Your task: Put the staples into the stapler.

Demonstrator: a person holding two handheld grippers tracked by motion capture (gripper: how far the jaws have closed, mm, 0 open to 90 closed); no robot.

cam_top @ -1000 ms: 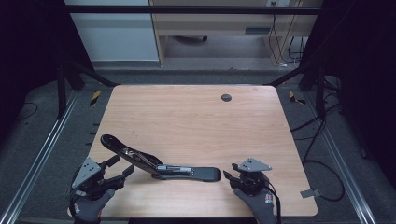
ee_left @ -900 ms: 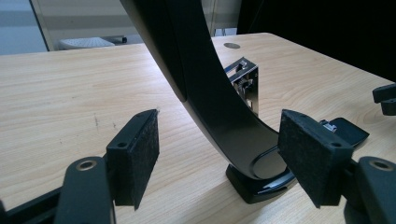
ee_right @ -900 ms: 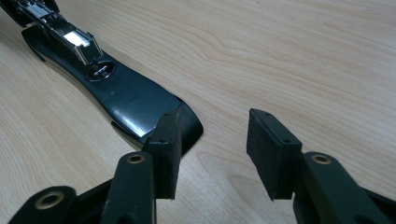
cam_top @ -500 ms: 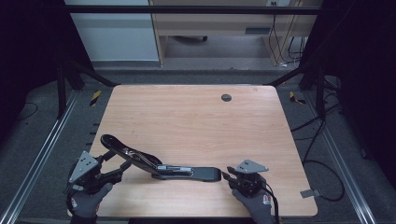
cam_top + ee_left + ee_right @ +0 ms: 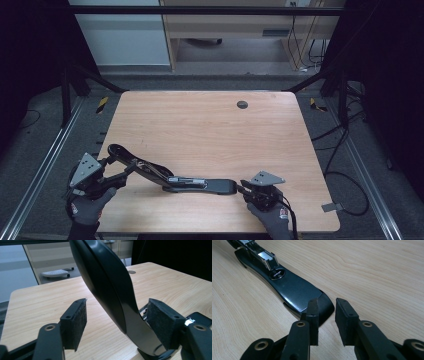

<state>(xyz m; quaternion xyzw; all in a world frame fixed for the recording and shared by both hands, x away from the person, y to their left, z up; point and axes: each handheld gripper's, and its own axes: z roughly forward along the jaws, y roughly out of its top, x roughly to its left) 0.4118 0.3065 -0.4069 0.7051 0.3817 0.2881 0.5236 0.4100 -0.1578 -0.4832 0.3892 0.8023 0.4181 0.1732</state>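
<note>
From the high view, a long black stapler (image 5: 172,177) lies opened out near the table's (image 5: 210,130) near edge, its base flat on the wood and its top arm swung up and back toward the left. The left gripper (image 5: 107,172), held in a gloved hand (image 5: 87,205), sits at the raised end of that arm, and the right gripper (image 5: 243,190) meets the stapler's base tip from the other side; a small dark grommet (image 5: 242,104) lies well beyond the stapler, toward the table's far edge. In the left gripper view, the stapler's curved top arm (image 5: 112,295) rises steeply between the two pads (image 5: 80,322), which stand wide; it lies close against the right-hand pad (whether it actually touches I cannot tell), while the left-hand pad is clear of it. These jaws have just been closing a little with the arm between them. In the right gripper view, the stapler's base (image 5: 294,290) runs away from the jaws, its metal magazine (image 5: 263,255) showing farther up, and its rounded tip sits behind the left-hand pad (image 5: 312,312). The right jaws stand narrow, having just been closing, with a bare gap between the pads beside the tip.
</note>
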